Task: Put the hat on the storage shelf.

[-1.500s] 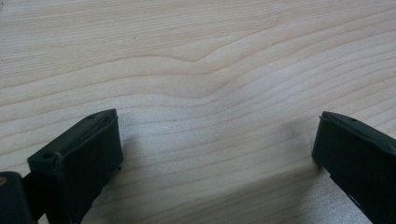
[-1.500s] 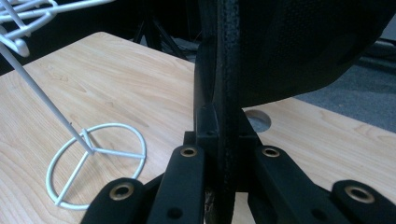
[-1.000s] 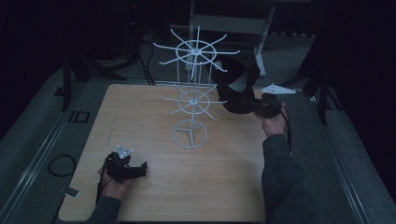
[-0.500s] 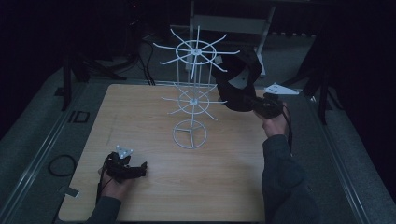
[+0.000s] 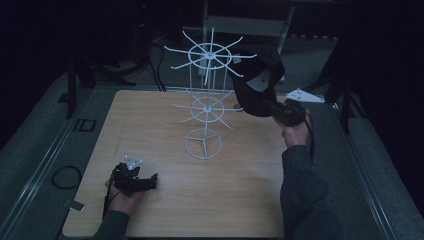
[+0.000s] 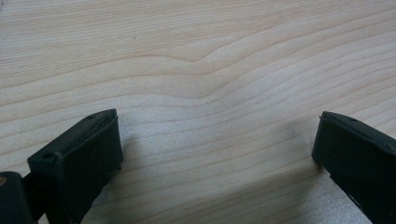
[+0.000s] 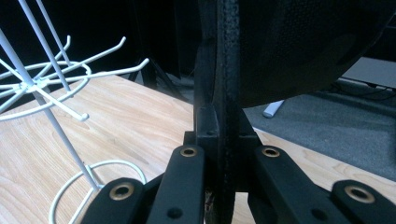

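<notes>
Holding the black cap (image 5: 257, 80) by its edge in your clamped right gripper (image 5: 272, 107), just right of the white wire rack (image 5: 207, 100), lift it over a top-tier hook (image 5: 245, 56), then lower slowly. Your left gripper (image 5: 145, 182) rests wide, empty, near-left on the table (image 5: 150, 125).

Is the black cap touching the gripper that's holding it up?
Touching. In the right gripper view, the right gripper has both jaws pressed flat against the black cap, pinching its edge with no gap.
</notes>
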Demonstrator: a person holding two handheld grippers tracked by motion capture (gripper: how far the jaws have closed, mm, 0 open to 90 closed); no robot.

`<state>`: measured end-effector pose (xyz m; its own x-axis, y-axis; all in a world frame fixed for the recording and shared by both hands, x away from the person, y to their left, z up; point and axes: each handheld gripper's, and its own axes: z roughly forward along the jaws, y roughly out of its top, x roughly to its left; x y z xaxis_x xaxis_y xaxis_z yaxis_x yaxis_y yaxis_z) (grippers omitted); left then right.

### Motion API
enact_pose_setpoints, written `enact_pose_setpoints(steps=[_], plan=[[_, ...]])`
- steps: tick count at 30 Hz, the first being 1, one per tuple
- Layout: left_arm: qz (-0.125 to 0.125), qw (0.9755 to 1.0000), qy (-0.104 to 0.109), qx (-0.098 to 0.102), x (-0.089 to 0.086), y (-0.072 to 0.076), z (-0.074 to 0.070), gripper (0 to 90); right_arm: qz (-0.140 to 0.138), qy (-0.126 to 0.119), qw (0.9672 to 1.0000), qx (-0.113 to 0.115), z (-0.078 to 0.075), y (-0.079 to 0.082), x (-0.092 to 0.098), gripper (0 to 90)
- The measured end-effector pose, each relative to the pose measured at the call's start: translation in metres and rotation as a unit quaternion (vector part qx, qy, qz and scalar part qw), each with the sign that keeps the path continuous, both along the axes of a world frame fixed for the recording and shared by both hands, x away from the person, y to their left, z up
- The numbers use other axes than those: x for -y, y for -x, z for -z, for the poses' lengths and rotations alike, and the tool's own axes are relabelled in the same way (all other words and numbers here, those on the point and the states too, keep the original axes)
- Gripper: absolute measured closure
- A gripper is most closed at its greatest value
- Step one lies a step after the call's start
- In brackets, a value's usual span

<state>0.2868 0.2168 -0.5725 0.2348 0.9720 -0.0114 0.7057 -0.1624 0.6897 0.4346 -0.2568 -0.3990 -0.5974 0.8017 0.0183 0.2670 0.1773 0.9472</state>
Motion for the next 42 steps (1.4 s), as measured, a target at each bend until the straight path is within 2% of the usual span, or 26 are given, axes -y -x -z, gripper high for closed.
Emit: enact_pose_setpoints(steps=[42], plan=[[0.000, 1.0000, 0.000, 0.000, 0.000, 0.000, 0.000, 1.5, -0.002, -0.020, 0.9991, 0.036, -0.015, 0.015, 0.003, 86.5]])
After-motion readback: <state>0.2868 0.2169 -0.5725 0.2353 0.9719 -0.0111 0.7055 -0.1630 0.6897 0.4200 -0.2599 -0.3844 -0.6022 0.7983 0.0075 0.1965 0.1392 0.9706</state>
